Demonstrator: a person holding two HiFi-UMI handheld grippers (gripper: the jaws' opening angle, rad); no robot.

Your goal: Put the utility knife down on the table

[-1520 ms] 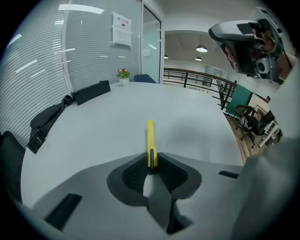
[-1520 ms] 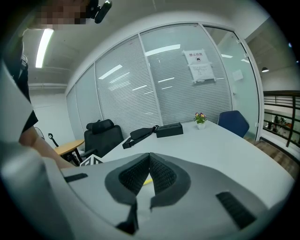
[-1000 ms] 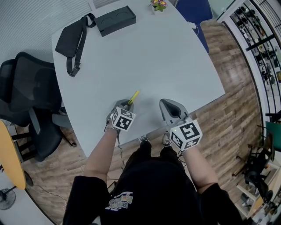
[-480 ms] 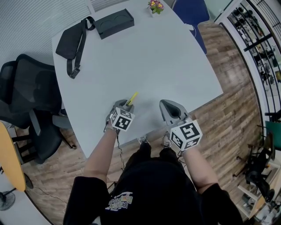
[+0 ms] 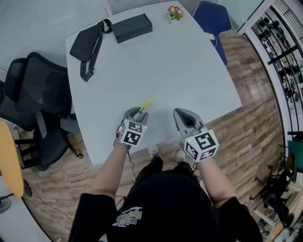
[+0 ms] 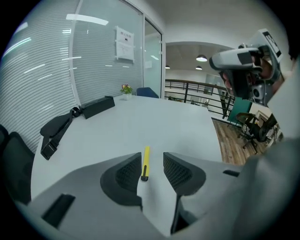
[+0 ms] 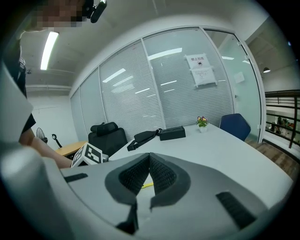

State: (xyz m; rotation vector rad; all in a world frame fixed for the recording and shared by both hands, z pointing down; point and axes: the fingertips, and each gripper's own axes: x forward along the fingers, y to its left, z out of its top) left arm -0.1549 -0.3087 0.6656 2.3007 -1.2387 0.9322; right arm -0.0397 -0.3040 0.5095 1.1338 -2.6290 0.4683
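Flat on the pale grey table (image 5: pixel 189 61), close to the near edge — a yellow utility knife (image 5: pixel 145 105), dark end toward the person, slim body angled away and to the right. Just behind it, the left gripper (image 5: pixel 136 113), jaws just now swung wider and standing well apart. In the left gripper view, knife framed in the gap between the two ribbed pads (image 6: pixel 125 174), touching neither, resting on the tabletop beyond them. Nothing clamped.

To the right, near but apart, the right gripper (image 7: pixel 149 160), jaws closed pad against pad with nothing between, pointed across the table. A sliver of the yellow knife glimpsed below the tips in the right gripper view. A marker cube (image 5: pixel 131 133) on each gripper, bare forearms (image 5: pixel 111 165) and a black shirt (image 5: pixel 165 203) below in the head view.

At the far side of the table: a black sling bag (image 5: pixel 87 45) with its strap trailing toward the left edge, a black rectangular case (image 5: pixel 132 27) just beside it, a small pot of flowers (image 5: pixel 174 11) at the far corner. Off the table — a black office chair (image 5: pixel 35 99) on the left, a blue chair (image 5: pixel 211 18) past the far end, wood-plank floor (image 5: pixel 255 123) all round.
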